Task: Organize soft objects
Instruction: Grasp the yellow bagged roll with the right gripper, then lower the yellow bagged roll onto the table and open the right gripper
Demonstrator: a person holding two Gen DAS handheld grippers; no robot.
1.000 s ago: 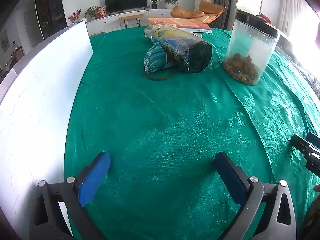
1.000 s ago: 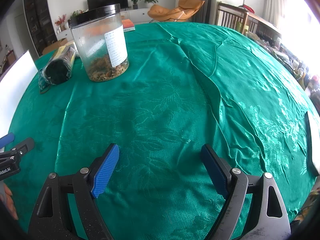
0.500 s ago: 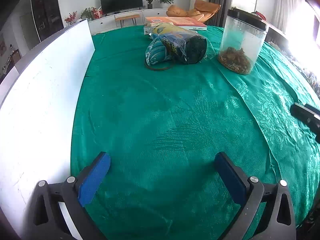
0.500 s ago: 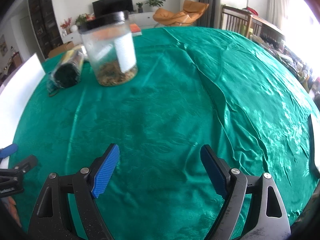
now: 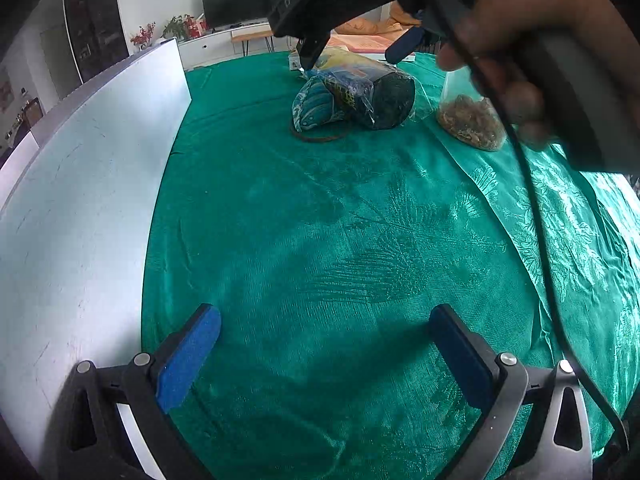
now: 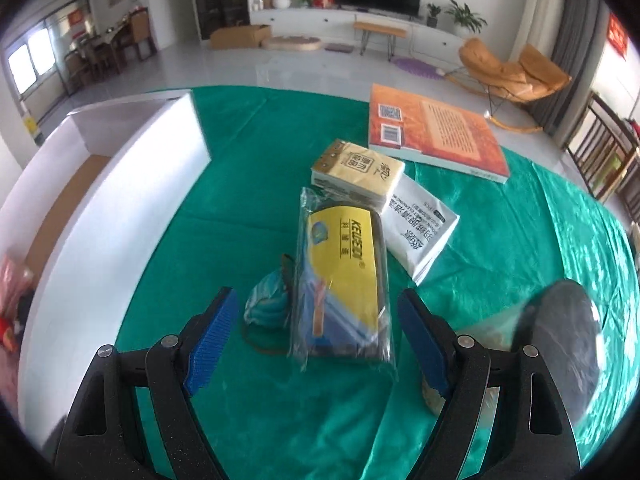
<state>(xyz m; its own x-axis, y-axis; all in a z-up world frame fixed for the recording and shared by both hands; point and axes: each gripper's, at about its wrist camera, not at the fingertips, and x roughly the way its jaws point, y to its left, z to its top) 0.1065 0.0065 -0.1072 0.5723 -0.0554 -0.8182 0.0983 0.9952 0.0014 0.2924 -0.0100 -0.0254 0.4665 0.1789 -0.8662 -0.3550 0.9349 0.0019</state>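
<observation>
A: What stood at the far left of the counter (image 6: 248,128)?

B: A white box (image 6: 104,208) with its top open, sitting along the left edge of the green cloth (image 5: 320,240). The left tool (image 5: 324,354) hung over bare cloth beside that box, jaws spread wide, nothing between its blue pads.

A: And toward the middle?

B: The soft things lay there. A blue patterned pouch (image 6: 268,306) rested on the cloth, touching the left side of a rolled item in clear plastic wrap with a yellow label (image 6: 342,276). Beyond the roll's far end sat a yellow tissue pack (image 6: 358,170) and a white wipes packet (image 6: 420,226), the two overlapping. An orange book (image 6: 432,130) lay further back.

A: Where was the right tool (image 6: 314,342)?

B: Above the wrapped roll. Its jaws were closing a little but stood wide, with the near end of the roll seen between them and neither pad pressing on it. From the left wrist view a hand (image 5: 516,52) held its grip high over the counter.

A: Anything to the right?

B: A clear jar (image 5: 470,120) with brown bits in its bottom, just beside the roll; its black lid (image 6: 560,344) blurred close to the right tool.
</observation>
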